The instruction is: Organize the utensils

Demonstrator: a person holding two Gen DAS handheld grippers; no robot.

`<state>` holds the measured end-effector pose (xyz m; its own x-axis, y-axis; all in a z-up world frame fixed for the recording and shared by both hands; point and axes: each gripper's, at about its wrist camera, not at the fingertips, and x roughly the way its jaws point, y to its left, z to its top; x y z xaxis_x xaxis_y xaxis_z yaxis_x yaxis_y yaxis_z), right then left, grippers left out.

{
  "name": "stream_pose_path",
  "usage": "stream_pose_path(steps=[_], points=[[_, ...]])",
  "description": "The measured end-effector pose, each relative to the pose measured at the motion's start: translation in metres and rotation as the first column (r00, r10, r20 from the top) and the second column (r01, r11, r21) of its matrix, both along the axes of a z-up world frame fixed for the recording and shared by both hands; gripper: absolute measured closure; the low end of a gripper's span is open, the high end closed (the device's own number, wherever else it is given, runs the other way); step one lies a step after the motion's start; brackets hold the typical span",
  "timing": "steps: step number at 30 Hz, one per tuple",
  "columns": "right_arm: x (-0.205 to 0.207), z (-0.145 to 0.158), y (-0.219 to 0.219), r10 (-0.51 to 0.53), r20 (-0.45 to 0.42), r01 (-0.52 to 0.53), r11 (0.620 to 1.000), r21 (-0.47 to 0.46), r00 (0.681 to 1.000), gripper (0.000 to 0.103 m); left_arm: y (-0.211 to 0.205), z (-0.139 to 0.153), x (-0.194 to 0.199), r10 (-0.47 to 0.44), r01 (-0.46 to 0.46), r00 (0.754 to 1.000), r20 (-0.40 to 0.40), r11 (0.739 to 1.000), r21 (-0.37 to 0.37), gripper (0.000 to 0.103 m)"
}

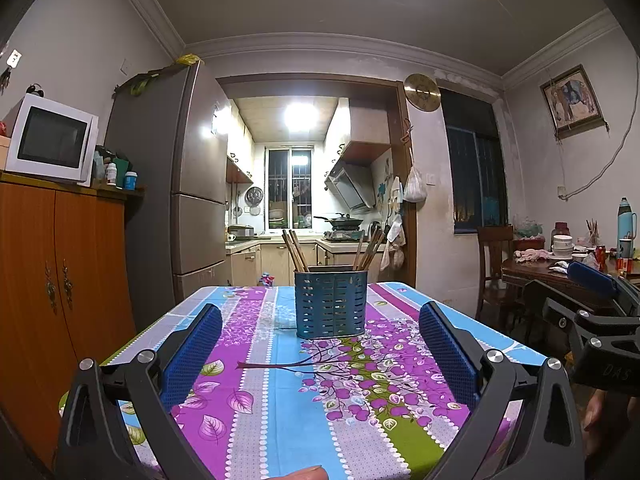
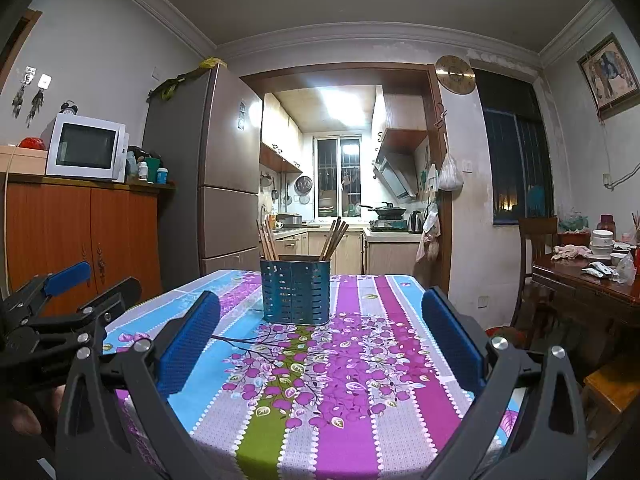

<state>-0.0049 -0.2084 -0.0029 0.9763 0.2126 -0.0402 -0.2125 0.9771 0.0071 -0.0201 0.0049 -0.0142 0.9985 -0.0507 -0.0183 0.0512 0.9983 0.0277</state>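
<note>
Both grippers hang wide open and empty, left gripper [image 1: 320, 320] and right gripper [image 2: 320, 312] side by side above the near end of the table [image 1: 276, 420], facing the caddy [image 1: 331, 302] that stands mid-table with chopsticks [image 1: 295, 250] upright inside.

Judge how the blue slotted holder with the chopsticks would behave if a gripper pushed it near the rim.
The blue holder looks thin-walled and perforated, so probably light. Its chopsticks stand well above the rim, raising the weight; a high push may tip it. On the smooth-looking floral tablecloth, a low push would more likely slide it.
</note>
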Motion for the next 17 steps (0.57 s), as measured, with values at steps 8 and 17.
stream_pose_path(steps=[8,17], points=[[0.003,-0.003,0.000,0.002,-0.004,-0.002,1.000,-0.001,1.000,0.006,0.000,-0.002,0.003,-0.006,0.006,1.000,-0.007,1.000,-0.013,0.005],[0.005,-0.005,0.000,0.000,-0.005,0.000,1.000,-0.003,1.000,0.005,-0.003,-0.007,0.012,0.007,-0.007,0.999,-0.041,1.000,-0.004,0.005]])
